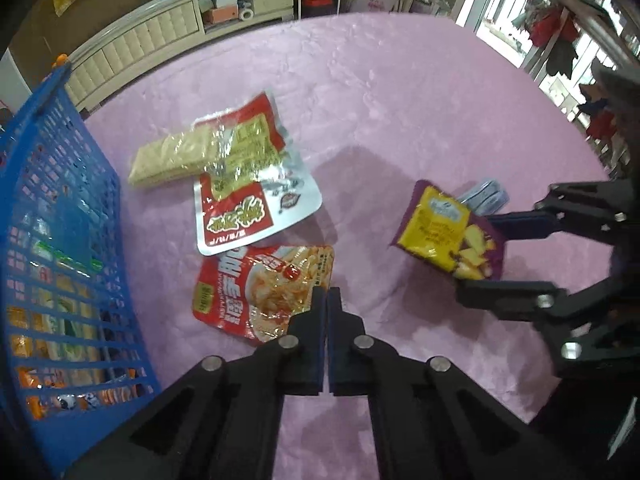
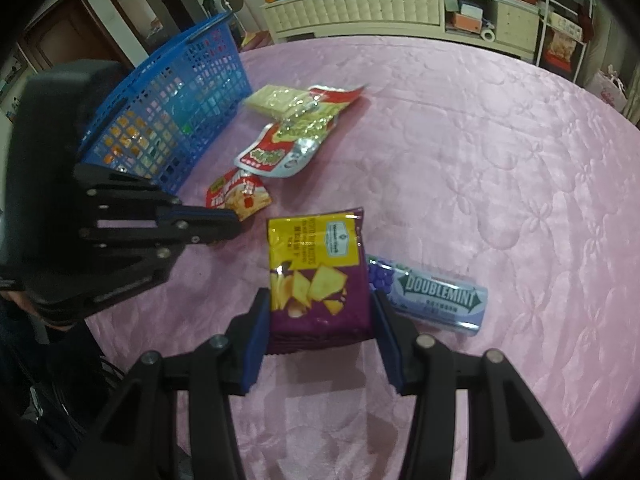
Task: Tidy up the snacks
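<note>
While your right gripper clamps the crinkly purple-and-yellow cracker bag by its sides, lifted clear of the quilted pink tablecloth, your left gripper has its fingers pressed together on nothing, its tips over the glossy red noodle-snack pouch. A foil roll lettered DOUBLEMINT lies just beside the bag, and beyond are a red-and-white pouch and a clear-wrapped wafer pack. The blue lattice plastic basket stands near them, with packets inside.

Blue basket walls the left; cloth rightward lies open
</note>
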The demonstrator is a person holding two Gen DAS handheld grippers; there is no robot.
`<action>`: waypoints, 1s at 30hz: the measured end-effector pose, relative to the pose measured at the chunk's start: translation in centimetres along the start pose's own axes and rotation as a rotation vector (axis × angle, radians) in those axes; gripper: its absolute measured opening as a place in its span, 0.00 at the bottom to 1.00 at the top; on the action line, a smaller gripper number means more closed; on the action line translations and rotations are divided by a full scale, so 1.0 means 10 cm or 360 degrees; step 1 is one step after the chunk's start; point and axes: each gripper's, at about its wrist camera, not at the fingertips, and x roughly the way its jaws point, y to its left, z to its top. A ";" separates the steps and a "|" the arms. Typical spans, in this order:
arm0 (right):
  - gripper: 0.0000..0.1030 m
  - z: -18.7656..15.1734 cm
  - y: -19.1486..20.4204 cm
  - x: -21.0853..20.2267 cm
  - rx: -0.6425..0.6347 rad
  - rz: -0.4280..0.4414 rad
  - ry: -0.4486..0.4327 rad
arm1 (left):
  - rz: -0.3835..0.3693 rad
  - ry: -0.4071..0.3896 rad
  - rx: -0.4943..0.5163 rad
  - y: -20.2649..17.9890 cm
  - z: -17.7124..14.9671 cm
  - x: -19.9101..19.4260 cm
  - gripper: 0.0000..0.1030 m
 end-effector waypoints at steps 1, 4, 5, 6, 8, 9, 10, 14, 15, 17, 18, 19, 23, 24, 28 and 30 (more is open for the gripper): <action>0.52 0.01 0.01 -0.02 0.0002 -0.0003 -0.0007 | -0.0006 -0.0023 -0.0007 -0.01 0.00 -0.07 0.00; 0.52 0.06 0.08 -0.10 -0.0001 -0.0004 -0.0033 | -0.0022 -0.0092 -0.0036 0.01 0.01 -0.29 0.00; 0.52 0.07 0.11 -0.14 -0.0006 -0.0006 -0.0042 | -0.0032 -0.0113 -0.0045 0.02 0.00 -0.36 0.00; 0.52 0.09 0.14 -0.18 -0.0013 -0.0009 -0.0054 | -0.0041 -0.0139 -0.0055 0.03 0.00 -0.44 0.00; 0.52 0.13 0.21 -0.26 -0.0020 -0.0014 -0.0081 | -0.0044 -0.0189 -0.0069 0.05 0.00 -0.60 0.00; 0.52 0.15 0.24 -0.31 -0.0026 -0.0013 -0.0094 | -0.0038 -0.0216 -0.0074 0.07 0.00 -0.70 0.00; 0.52 0.18 0.30 -0.38 -0.0038 -0.0022 -0.0113 | -0.0037 -0.0239 -0.0081 0.09 -0.01 -0.76 0.00; 0.52 0.25 0.43 -0.57 -0.0068 -0.0047 -0.0173 | -0.0044 -0.0350 -0.0109 0.15 -0.03 -1.14 0.00; 0.52 0.28 0.48 -0.64 -0.0076 -0.0052 -0.0191 | -0.0045 -0.0367 -0.0110 0.15 -0.03 -1.20 0.00; 0.52 0.33 0.58 -0.75 -0.0096 -0.0061 -0.0230 | -0.0036 -0.0420 -0.0114 0.16 -0.03 -1.36 0.00; 0.52 0.35 0.62 -0.78 -0.0106 -0.0062 -0.0242 | -0.0027 -0.0446 -0.0110 0.17 -0.03 -1.45 0.00; 0.52 0.39 0.68 -0.84 -0.0124 -0.0065 -0.0263 | -0.0014 -0.0474 -0.0111 0.19 -0.05 -1.53 0.00; 0.52 0.52 0.86 -0.99 -0.0167 -0.0071 -0.0318 | 0.0027 -0.0552 -0.0119 0.31 -0.06 -1.83 0.00; 0.52 0.56 0.89 -1.02 -0.0173 -0.0067 -0.0327 | 0.0040 -0.0565 -0.0122 0.34 -0.06 -1.89 0.00; 0.52 0.75 1.09 -1.10 -0.0210 -0.0036 -0.0357 | 0.0091 -0.0613 -0.0124 0.47 -0.08 -2.16 0.00; 0.52 0.86 1.17 -1.09 -0.0234 -0.0027 -0.0361 | 0.0112 -0.0639 -0.0132 0.55 -0.11 -2.27 0.00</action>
